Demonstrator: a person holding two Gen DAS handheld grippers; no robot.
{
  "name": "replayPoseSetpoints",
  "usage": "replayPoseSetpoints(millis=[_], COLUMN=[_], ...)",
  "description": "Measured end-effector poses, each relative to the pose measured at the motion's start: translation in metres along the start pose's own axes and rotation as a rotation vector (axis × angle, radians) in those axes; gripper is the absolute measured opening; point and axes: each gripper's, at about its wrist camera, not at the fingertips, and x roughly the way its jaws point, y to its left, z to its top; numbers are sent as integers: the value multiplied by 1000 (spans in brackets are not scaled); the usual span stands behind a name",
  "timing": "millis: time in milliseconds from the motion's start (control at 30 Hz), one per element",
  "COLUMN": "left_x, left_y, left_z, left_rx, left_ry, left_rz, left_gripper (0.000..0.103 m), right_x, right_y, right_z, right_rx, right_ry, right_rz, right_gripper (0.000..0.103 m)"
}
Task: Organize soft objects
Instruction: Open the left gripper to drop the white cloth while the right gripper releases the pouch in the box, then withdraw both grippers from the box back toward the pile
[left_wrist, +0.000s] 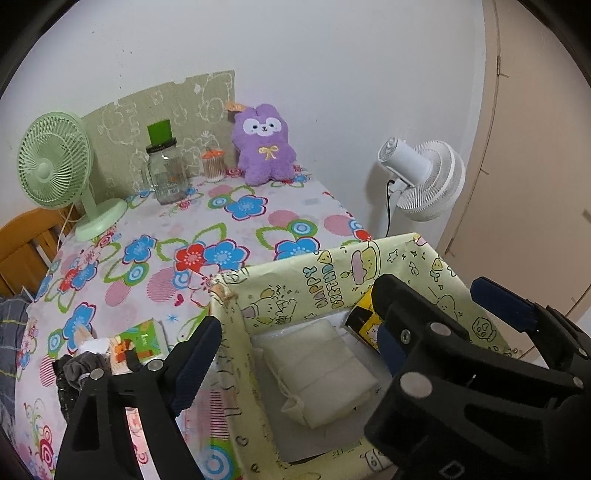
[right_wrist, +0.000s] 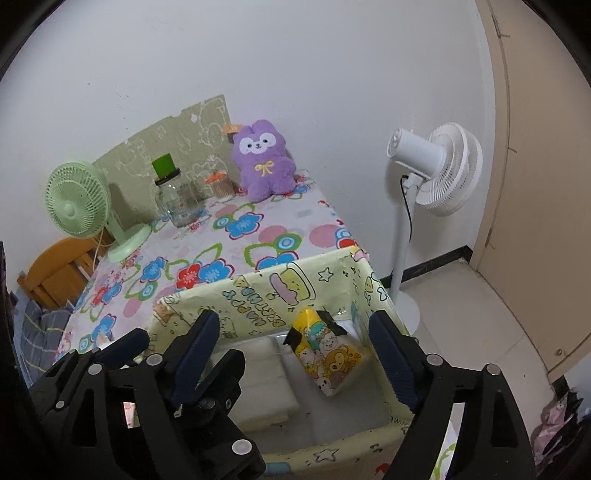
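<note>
- Left gripper (left_wrist: 291, 354) hangs over the box with its black, blue-padded fingers (left_wrist: 192, 365) spread wide, released, nothing between them.
- Below it, at six o'clock in the left wrist view, a folded cream-white cloth pad (left_wrist: 321, 373) lies flat on the white floor of the box.
- Right gripper (right_wrist: 299, 354) is also spread wide and let go; its fingers (right_wrist: 391, 362) stand either side of a yellow soft pack printed with cartoon animals (right_wrist: 328, 358), apart from it.
- That yellow pack leans tilted inside the box, at the cloth pad's three o'clock, against the right wall.
- The box itself, a pale yellow square fabric box printed with birthday cartoons (left_wrist: 332, 280), sits on the near right corner of the table.
- Flowered tablecloth (left_wrist: 221, 221) spreads out toward twelve o'clock.
- At the far edge, a purple plush bunny (left_wrist: 263, 147) sits upright against the wall.
- At ten o'clock, a green desk fan (left_wrist: 55, 166); beside it, a clear glass jar (left_wrist: 168, 173).
- At two o'clock, off the table, a white standing fan (left_wrist: 424, 177).
</note>
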Motion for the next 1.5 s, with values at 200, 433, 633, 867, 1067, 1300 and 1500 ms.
replayPoseSetpoints(millis=[200,433,633,867,1067,1300,1500], left_x=[-18,-39,-57,-73,-86,-95,-100], left_y=[7,19,32,47,63,86,106], left_z=[-1,-2,-4,-6,-10,-19,-25], left_rx=[-4,-7,-12,-19,-26,-37,-48], left_ry=[-29,-57,-90,-112,-130,-144,-152], left_rz=[-5,-12,-1,0,11,33,59], left_gripper=[89,91,93,93,94,94,94], right_x=[-17,-36,-51,-63,-71,-75,-73], right_y=[12,28,46,65,85,110,130], right_z=[0,-1,-2,-3,-6,-12,-18], right_rx=[-9,-27,-47,-65,-84,-116,-142], right_ry=[-32,-62,-88,-105,-113,-107,-102], right_rz=[7,19,29,28,29,41,74], right_gripper=[90,93,96,98,100,100,100])
